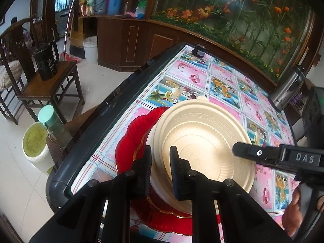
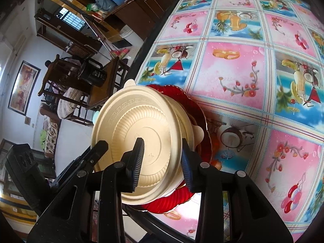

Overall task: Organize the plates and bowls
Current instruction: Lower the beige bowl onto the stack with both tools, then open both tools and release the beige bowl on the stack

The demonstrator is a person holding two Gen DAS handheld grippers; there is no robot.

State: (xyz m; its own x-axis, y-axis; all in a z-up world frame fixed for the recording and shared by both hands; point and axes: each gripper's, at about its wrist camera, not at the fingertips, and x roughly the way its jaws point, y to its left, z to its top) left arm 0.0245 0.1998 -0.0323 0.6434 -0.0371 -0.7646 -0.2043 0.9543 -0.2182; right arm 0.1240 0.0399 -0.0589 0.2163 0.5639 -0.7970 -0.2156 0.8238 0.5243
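Cream bowl stack sits on the red plate at the near edge of the bench. Left tongs straddle the stack's near rim, 1 finger inside and 1 outside, nearly clenched on it. Right tongs straddle the opposite rim but stand parted, pads apparently clear of the wall, so released. Risks: with only 1 side gripped, lifting could tilt the stack and separate nested bowls; the plate overhangs the bench edge slightly in the right view, so a drag could slide everything off.
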